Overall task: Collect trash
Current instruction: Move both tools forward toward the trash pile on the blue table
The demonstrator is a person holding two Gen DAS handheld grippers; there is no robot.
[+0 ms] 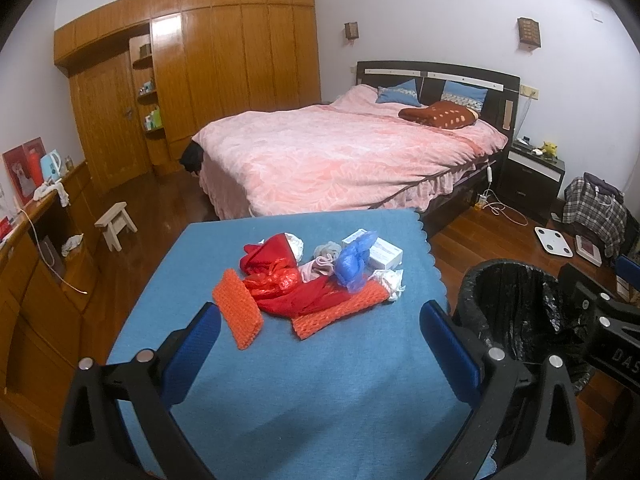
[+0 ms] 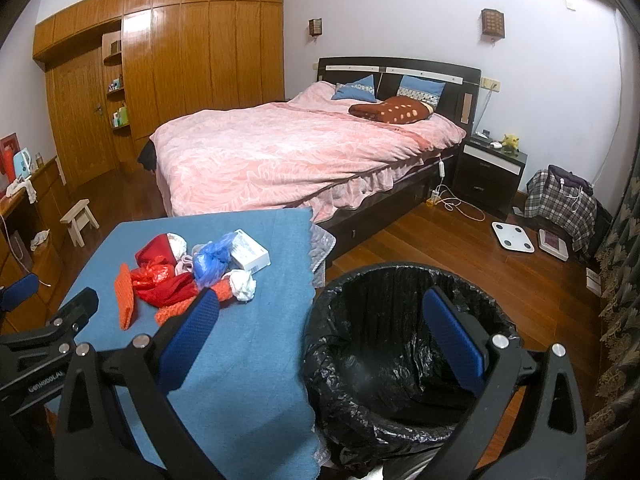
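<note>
At the centre of the left wrist frame, your trash pile (image 1: 316,276) sits heaped on the blue-clothed desk (image 1: 280,380): orange foam netting, red and blue plastic bags, crumpled white tissue and a white carton, all touching or overlapping. Your left tongs (image 1: 320,328) hang just short of the heap, spread wide and holding nothing. Over at lower right of that frame, the bin (image 1: 516,304) with its black liner stands beside the desk, mouth open.

In the right wrist frame your right tongs (image 2: 320,320) are spread too, empty, one finger over the desk edge and the other over the bin's liner. Nothing trash-like shows on the visible part of the liner, so I'd judge you're at the very start: the first pick is in hand.

The orange netting (image 1: 238,314) at the pile's lower left lies closest to the left tongs and mostly free of the rest. Next move, as I read it: ease forward, drop the fingers either side of it, close, lift, then swing right to the bin. Expect the soft bags to snag and trail.
</note>
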